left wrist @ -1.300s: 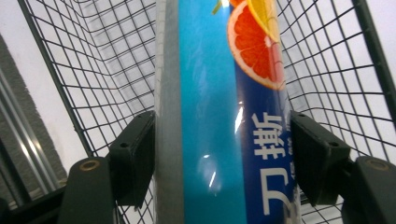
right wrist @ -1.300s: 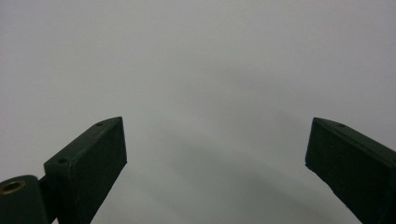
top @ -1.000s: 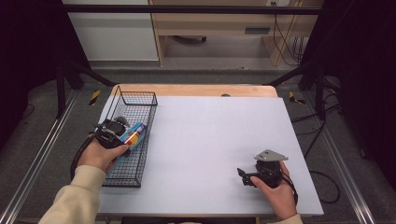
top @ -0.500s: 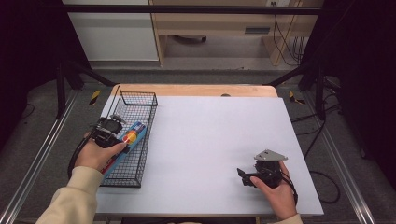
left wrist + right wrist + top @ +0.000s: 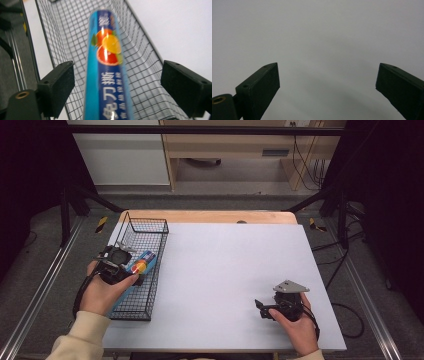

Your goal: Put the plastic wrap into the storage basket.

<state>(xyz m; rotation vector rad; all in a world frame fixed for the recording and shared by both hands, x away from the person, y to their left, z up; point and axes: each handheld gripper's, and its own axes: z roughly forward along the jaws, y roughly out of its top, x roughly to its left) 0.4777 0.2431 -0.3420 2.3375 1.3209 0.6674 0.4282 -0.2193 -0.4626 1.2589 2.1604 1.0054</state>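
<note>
Left gripper (image 5: 131, 268) over the near half of the black wire basket (image 5: 150, 226), at the left edge of the table (image 5: 235, 265). Jaws spread wide in the left gripper view; neither pad touches anything.

The thing in hand: a long blue cling-film box (image 5: 108, 72), citrus fruit printed on it, Chinese lettering below. It lies inside the basket, between the spread jaws with clear gaps on both sides. In the high view its blue and orange end (image 5: 141, 263) pokes out just past the gripper toward the far right.

Key relation: the box's long axis runs straight away from the left gripper, along the line of the jaws and roughly along the basket's length. So the jaws straddle its narrow width, which is the right way to pinch it. The near end passes under the camera; how far it reaches back I cannot tell.

Right gripper (image 5: 264, 309) sits near the right front corner of the table, well apart from the basket, jaws also spread, with bare tabletop ahead of them. The left hand (image 5: 102, 292) is plainly the nearer one.

Judgement: either a grasp about to close or a release just made; the pictures do not settle which. Basket wires close on both sides could snag the pads.
</note>
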